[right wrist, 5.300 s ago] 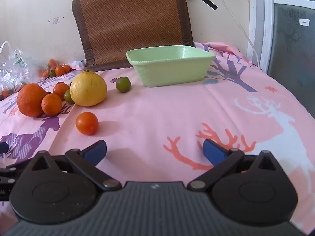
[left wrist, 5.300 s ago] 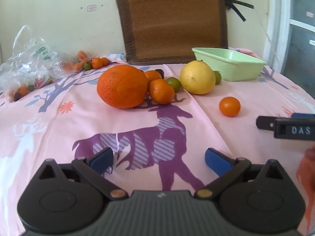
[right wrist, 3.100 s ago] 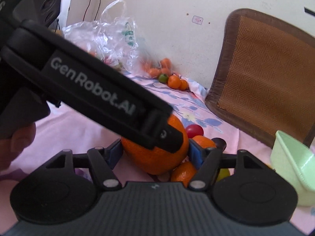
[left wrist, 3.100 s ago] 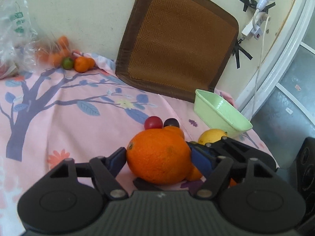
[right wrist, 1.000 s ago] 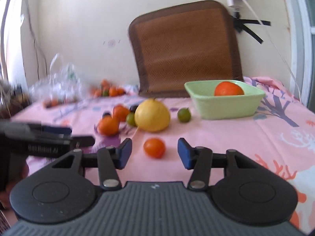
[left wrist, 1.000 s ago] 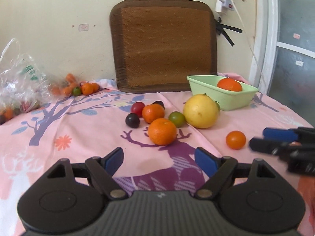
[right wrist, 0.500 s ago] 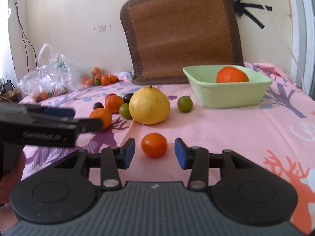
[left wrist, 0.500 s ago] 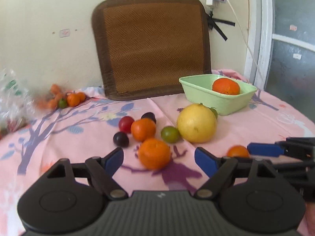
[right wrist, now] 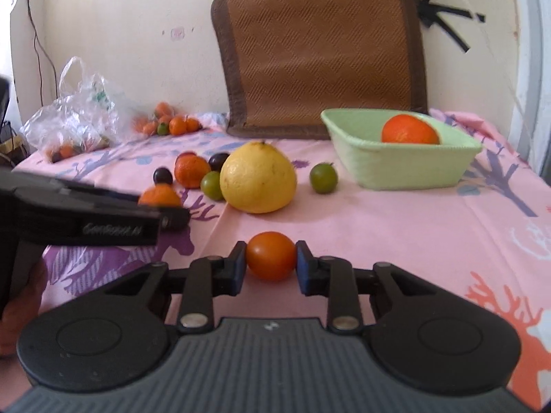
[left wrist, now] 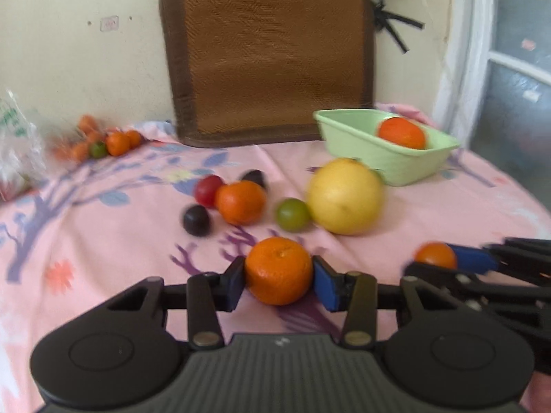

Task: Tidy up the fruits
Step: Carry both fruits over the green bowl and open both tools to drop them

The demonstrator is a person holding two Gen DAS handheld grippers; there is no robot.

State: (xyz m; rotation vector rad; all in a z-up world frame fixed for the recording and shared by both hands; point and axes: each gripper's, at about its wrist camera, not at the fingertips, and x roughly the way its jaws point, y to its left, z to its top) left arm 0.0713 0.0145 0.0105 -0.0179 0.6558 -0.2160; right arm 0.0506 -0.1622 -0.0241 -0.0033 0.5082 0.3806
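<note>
My left gripper [left wrist: 278, 277] is shut on a mandarin [left wrist: 278, 270] on the pink tablecloth. My right gripper [right wrist: 271, 263] is shut on a small orange fruit [right wrist: 271, 255]; it also shows in the left wrist view [left wrist: 434, 255]. A green basin [right wrist: 406, 165] at the back right holds a big orange [right wrist: 409, 130]. On the cloth lie a large yellow citrus [right wrist: 258, 177], two green limes [right wrist: 323, 177] [right wrist: 210, 185], another mandarin [right wrist: 191, 171], two dark plums [right wrist: 162, 175] [right wrist: 218, 160] and a red fruit [left wrist: 207, 190].
A brown woven mat [right wrist: 320, 48] leans on the wall behind the table. A plastic bag [right wrist: 74, 117] and a pile of small oranges [right wrist: 172, 124] sit at the back left. The left gripper body [right wrist: 79, 218] reaches in from the left of the right wrist view.
Both grippers moved forward and closed: the left onto the mandarin, the right onto the small orange fruit. Earlier the big orange went from the table into the green basin.
</note>
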